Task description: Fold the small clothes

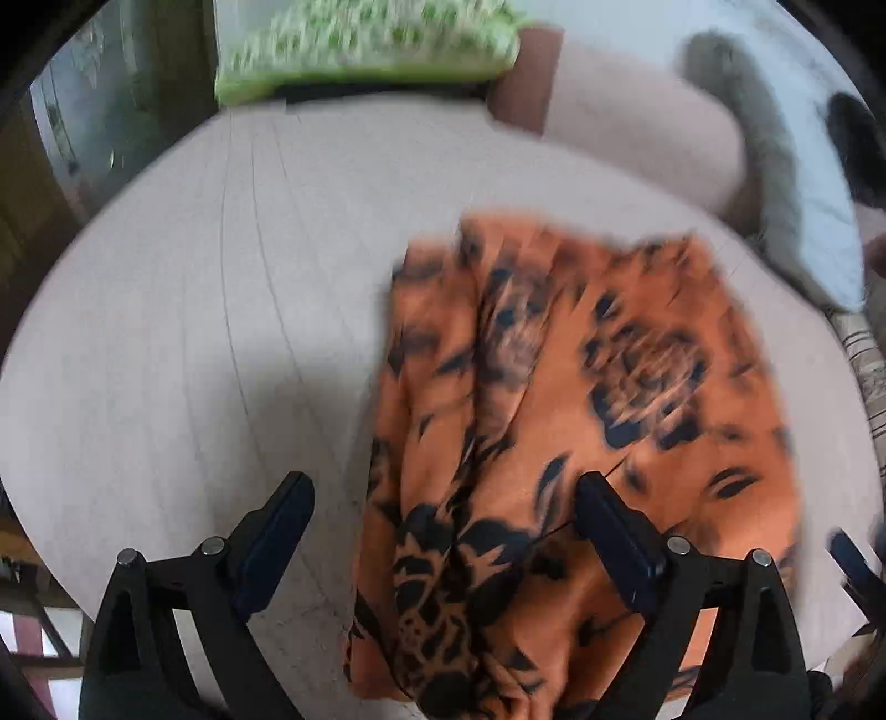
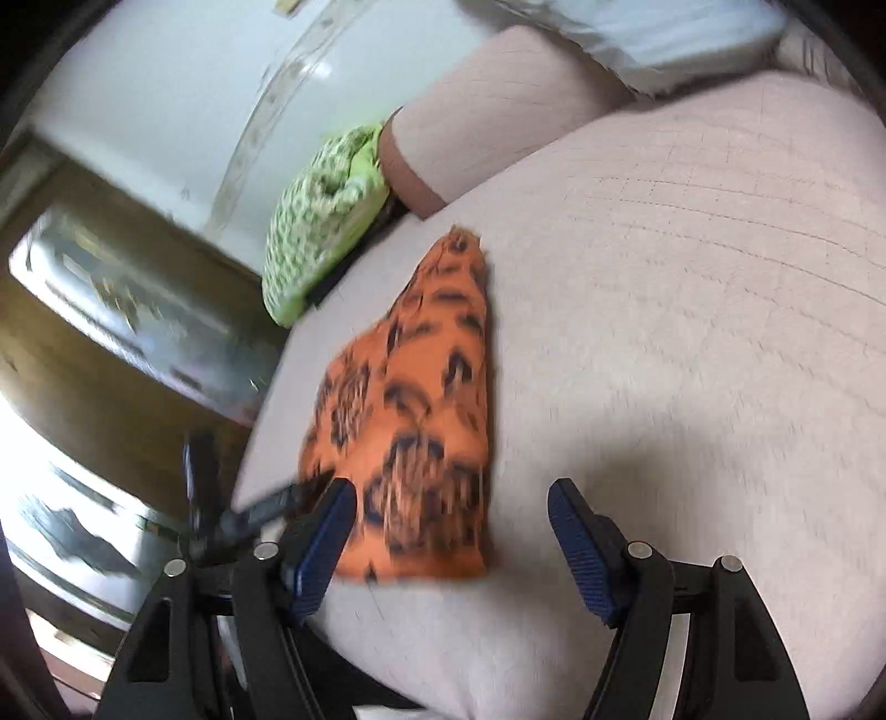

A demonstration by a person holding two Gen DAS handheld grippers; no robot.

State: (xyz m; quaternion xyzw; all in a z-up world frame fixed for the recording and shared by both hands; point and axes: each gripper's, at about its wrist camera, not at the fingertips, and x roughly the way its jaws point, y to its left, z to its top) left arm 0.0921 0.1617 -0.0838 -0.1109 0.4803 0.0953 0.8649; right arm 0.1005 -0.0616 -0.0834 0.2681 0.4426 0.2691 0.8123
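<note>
An orange cloth with a black flower print (image 1: 581,421) lies folded on a pale pink cushioned surface (image 1: 194,332). My left gripper (image 1: 443,498) is open above its near left part, with its right finger over the cloth and its left finger over the bare surface. In the right wrist view the same cloth (image 2: 421,421) lies ahead and slightly left. My right gripper (image 2: 451,509) is open and empty just above the cloth's near edge. The left gripper (image 2: 260,509) shows blurred at the cloth's left edge.
A green and white patterned cushion (image 1: 365,44) lies at the far edge, also in the right wrist view (image 2: 321,221). A pink bolster (image 1: 637,127) and a pale blue pillow (image 1: 803,194) lie at the back right. Dark wooden furniture (image 2: 111,343) stands left of the surface.
</note>
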